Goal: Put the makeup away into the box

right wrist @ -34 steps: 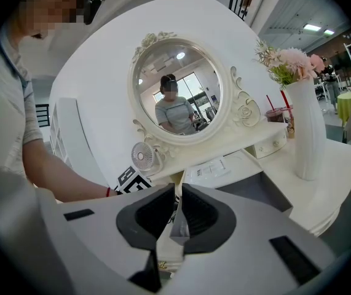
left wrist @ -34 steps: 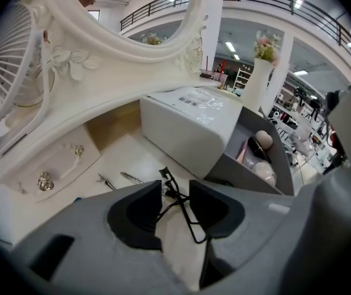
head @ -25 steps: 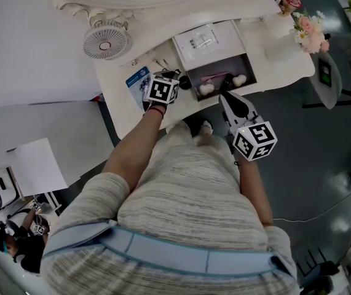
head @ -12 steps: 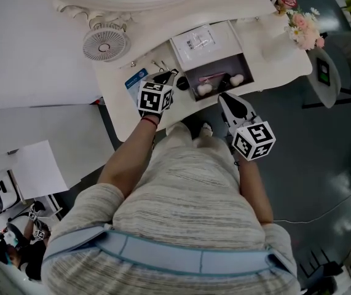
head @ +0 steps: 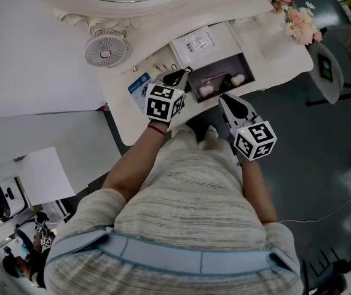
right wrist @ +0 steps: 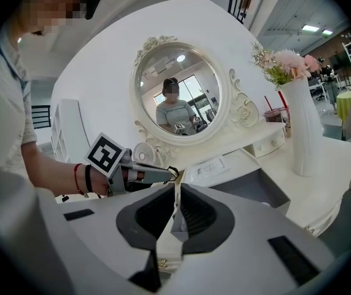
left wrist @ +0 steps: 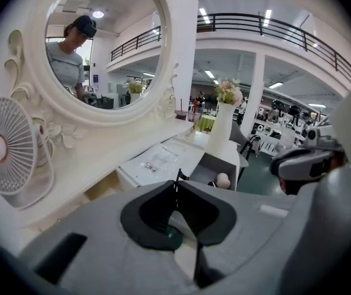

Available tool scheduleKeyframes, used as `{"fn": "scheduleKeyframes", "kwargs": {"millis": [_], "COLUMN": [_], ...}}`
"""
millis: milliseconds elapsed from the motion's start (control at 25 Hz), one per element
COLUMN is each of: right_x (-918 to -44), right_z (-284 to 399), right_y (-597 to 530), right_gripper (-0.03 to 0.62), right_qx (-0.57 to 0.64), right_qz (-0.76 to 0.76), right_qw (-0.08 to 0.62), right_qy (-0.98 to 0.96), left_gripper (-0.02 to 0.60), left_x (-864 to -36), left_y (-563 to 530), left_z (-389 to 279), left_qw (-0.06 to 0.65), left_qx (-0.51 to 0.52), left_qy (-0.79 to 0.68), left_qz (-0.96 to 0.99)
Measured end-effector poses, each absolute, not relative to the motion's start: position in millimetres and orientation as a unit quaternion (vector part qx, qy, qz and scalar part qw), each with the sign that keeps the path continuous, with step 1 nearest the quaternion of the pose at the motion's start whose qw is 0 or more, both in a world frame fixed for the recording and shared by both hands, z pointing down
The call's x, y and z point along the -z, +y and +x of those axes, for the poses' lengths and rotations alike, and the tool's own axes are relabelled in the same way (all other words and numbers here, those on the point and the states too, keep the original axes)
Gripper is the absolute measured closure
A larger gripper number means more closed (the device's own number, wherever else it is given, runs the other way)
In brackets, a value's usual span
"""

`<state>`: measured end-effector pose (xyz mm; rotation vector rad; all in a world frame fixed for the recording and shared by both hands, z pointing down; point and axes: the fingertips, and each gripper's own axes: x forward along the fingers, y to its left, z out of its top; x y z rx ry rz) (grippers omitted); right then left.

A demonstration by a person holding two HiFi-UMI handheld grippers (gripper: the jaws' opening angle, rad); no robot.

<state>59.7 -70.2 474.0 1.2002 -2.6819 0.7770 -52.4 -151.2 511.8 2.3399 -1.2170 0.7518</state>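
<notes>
Open box (head: 224, 66) on tabletop (head: 267, 48): two white egg-shaped sponges (head: 206, 91) and a pink item (head: 210, 77) are contained. Print on the lid (head: 201, 42) and on a blue card (head: 139, 83) cannot be read. Left tool (head: 178, 77) is clenched on a thin dark item (left wrist: 176, 178) just left of the box. Right tool (head: 224, 98) is clenched, empty.

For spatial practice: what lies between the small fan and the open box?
Head view: a blue card lies between fan and box; the left gripper, holding a thin black item, hovers above.
</notes>
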Motion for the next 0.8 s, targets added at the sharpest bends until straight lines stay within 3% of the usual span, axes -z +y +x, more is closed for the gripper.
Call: {"fn": "scheduleKeyframes", "kwargs": {"millis": [800], "right_x": [-481.0], "right_z": [97.6], "right_y": [-61.5], "right_gripper": [0.583], "right_qx": [-0.268], "right_qz": [0.445], "right_qw": [0.044], "right_qy": [-0.853], "left_gripper": [0.551], "left_x": [-555.8], "left_y": [-150.7], "left_z": [45.7], "left_qw": [0.191], "left_qx": [-0.343], "left_qy": [-0.306], "left_qz": [0.867]}}
